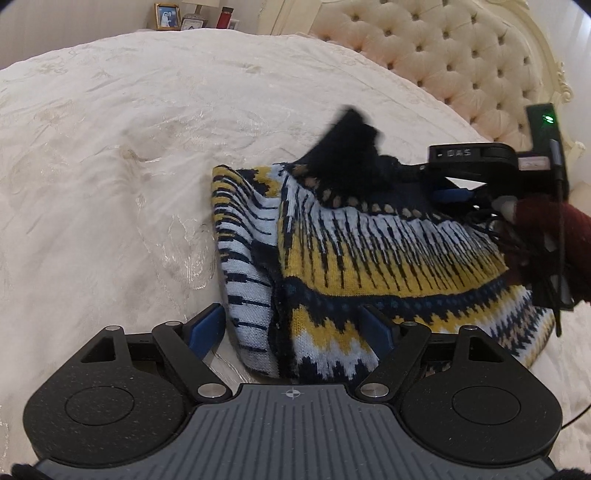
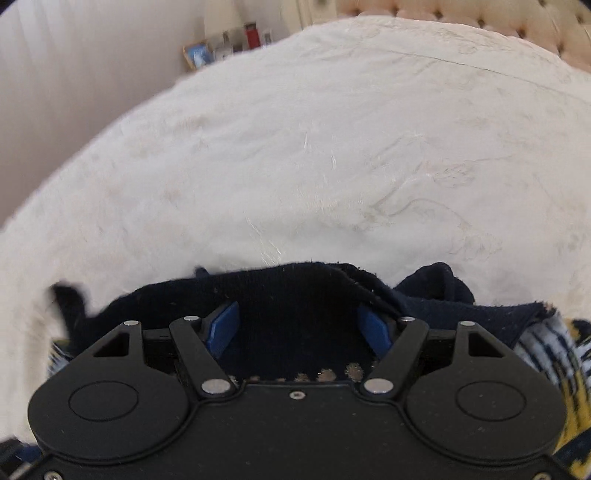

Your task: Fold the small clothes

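Left gripper point(image 1: 295, 328), seen from its own camera, has both blue pads point(image 1: 207, 328) spread wide, with the near edge of one patterned sweater point(image 1: 351, 266) lying between them; the pads do not press on the knit, so nothing is gripped. One sweater is all there is: navy, yellow, pale blue and white bands, bunched on the cream bedspread point(image 1: 110, 166), its left part folded over in a ridge and its dark navy collar lifted at the far side. Right gripper point(image 1: 461, 184) comes in from the right edge at that collar, carried by a hand point(image 1: 535, 229) in a maroon sleeve; one green light glows on its body. Behind the bed stand one tufted headboard point(image 1: 443, 59), and on a nightstand one framed photo point(image 1: 167, 16) and one red bottle point(image 1: 222, 18).

From the right wrist camera, the right gripper point(image 2: 297, 328) also stands wide open, its two blue pads point(image 2: 223, 328) apart with the navy collar of the sweater point(image 2: 288, 314) draped loosely between them and untouched by either pad. A patterned patch of the same knit shows at the lower right. The bedspread point(image 2: 295, 147) fills the rest, blurred.
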Demonstrator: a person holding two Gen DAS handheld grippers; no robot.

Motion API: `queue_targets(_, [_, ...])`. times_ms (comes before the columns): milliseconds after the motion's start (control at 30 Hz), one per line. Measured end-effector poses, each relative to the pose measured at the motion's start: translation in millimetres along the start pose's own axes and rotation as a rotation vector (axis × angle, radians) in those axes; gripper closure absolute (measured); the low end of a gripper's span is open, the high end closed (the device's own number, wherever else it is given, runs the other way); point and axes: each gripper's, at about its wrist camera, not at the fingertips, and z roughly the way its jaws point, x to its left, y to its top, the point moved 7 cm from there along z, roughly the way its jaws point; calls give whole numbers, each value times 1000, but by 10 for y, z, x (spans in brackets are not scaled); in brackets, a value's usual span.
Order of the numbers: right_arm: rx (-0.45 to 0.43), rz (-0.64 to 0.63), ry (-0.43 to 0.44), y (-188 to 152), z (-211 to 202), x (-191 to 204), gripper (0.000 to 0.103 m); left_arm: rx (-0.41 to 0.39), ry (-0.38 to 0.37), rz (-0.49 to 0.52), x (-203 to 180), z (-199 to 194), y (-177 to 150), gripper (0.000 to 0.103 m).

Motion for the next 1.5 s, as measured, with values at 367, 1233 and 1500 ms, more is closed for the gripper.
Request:
queue_targets(367, [38,-121,27,-485,-309,-123,1,-45,12,24,-23,-122,73,24])
queue_targets(1233, [-232,174,49,520,-426,-598,1,10,6,21,-19,61,-25,13])
queue_targets(1500, [-138,-51,-92,-2,-593,-422,1,16,8,21,-27,60,-24,10])
